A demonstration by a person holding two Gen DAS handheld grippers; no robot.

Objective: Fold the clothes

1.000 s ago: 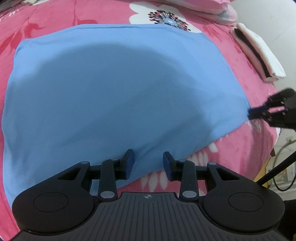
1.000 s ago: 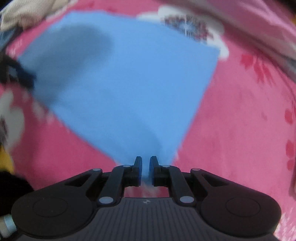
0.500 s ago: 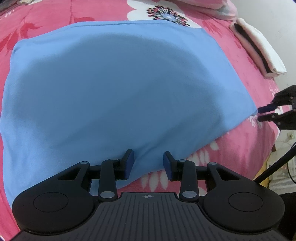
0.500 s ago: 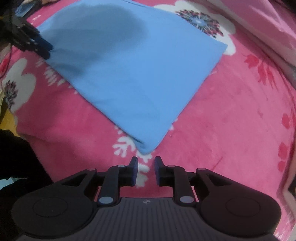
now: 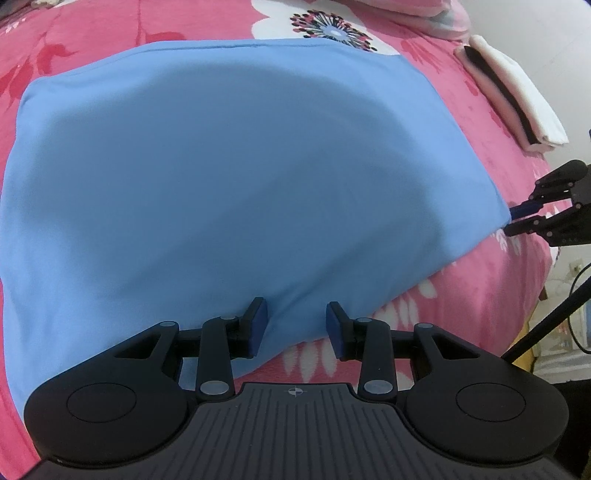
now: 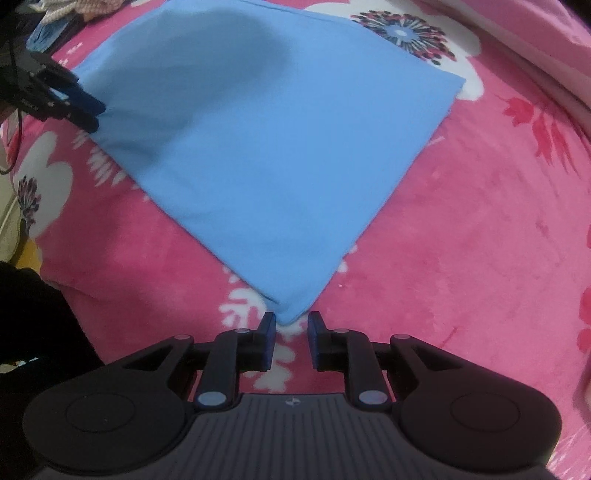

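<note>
1. Blue garment (image 5: 236,177) spread flat across a pink floral bedspread (image 5: 480,302) — plain light blue, no print, folded to a rough four-sided panel with one straight hemmed edge along the far side.
2. Surface smooth, almost free of wrinkles; broad soft shadow darkening the middle in the left wrist view and the upper left portion in the right wrist view.
3. Near edge slightly rounded and plump where the layers double over, seen just beyond the left gripper (image 5: 297,325).
4. Left gripper poised steeply downward at that near edge, jaws set moderately apart, the fabric's fold lying in the gap between them; pads not visibly pressing on the cloth.
5. Right gripper (image 6: 291,341) aimed almost straight down at the garment's nearest corner, jaws narrow yet parted — corner tip sitting just at the mouth of the gap, not pinched.
6. Same right gripper visible in the left wrist view at the cloth's right-hand corner, blue pads just beside the fabric.
7. Large white flower motif (image 6: 402,33) with dark spiky centre printed on the bedspread past the garment's far edge.
8. Folded white and black cloth stack (image 5: 517,96) lying well apart at the bed's far right.
</note>
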